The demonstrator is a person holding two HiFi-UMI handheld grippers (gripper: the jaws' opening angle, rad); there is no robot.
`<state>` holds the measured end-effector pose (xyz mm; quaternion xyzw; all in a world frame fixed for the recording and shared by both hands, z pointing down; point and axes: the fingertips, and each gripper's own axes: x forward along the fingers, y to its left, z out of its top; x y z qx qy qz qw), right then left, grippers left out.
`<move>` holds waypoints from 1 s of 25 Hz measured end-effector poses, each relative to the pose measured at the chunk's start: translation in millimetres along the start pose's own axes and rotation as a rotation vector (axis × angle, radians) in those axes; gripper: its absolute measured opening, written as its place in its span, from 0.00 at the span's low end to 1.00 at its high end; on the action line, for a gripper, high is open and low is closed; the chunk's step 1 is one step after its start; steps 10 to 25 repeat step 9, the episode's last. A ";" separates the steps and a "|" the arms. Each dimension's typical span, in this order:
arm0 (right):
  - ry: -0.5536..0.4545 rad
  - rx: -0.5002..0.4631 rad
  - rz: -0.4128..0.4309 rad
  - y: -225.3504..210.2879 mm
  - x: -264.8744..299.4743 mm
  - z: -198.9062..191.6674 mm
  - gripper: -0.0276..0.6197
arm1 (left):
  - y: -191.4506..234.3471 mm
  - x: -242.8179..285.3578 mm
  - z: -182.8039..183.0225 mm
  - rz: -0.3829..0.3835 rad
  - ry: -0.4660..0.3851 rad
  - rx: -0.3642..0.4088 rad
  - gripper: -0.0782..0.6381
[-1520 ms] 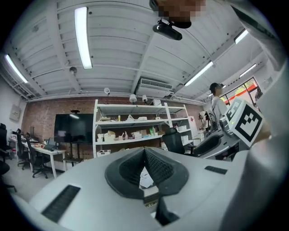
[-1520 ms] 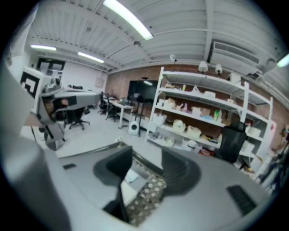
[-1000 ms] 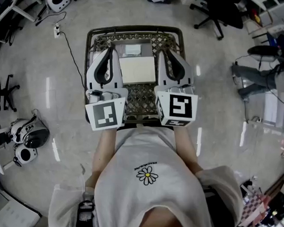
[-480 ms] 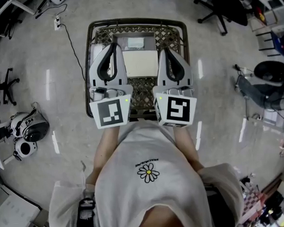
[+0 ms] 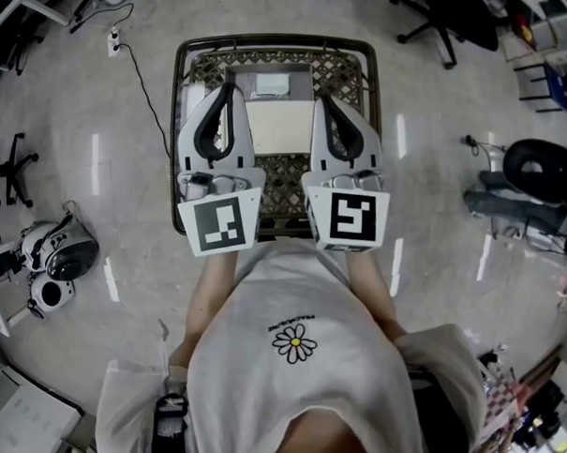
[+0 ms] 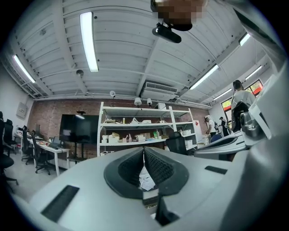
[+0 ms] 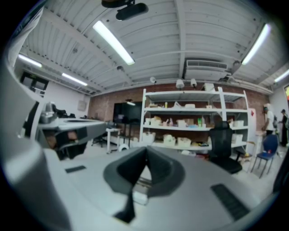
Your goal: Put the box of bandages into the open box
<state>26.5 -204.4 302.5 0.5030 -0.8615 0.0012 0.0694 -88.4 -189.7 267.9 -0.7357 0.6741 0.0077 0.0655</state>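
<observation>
In the head view a wire cart (image 5: 274, 45) stands on the floor in front of me. In it lies a white flat box (image 5: 279, 127), with a smaller pale box (image 5: 269, 84) just beyond; I cannot tell which is the bandage box. My left gripper (image 5: 223, 88) and right gripper (image 5: 323, 103) hover side by side over the cart, flanking the white box. Both are shut and hold nothing. The left gripper view shows the left gripper (image 6: 144, 149) with its jaws meeting, pointed at the room's shelves. In the right gripper view the right gripper (image 7: 146, 160) looks the same.
A cable (image 5: 136, 77) runs over the floor left of the cart. Round white devices (image 5: 55, 264) sit at the far left. An office chair (image 5: 535, 177) stands at the right. Shelving (image 6: 144, 131) fills the far wall.
Both grippers sit slightly higher and closer together in the head view. The chair at the right has shifted. Nothing was picked up.
</observation>
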 end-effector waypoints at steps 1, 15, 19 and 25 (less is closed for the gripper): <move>0.000 -0.001 0.001 0.5 1.3 -0.2 0.09 | 1.5 0.7 -1.2 0.002 0.002 -0.001 0.14; -0.001 -0.020 -0.005 -0.8 10.3 2.7 0.09 | 7.8 8.6 -0.2 0.003 -0.020 0.003 0.14; -0.001 -0.020 -0.005 -0.8 10.3 2.7 0.09 | 7.8 8.6 -0.2 0.003 -0.020 0.003 0.14; -0.001 -0.020 -0.005 -0.8 10.3 2.7 0.09 | 7.8 8.6 -0.2 0.003 -0.020 0.003 0.14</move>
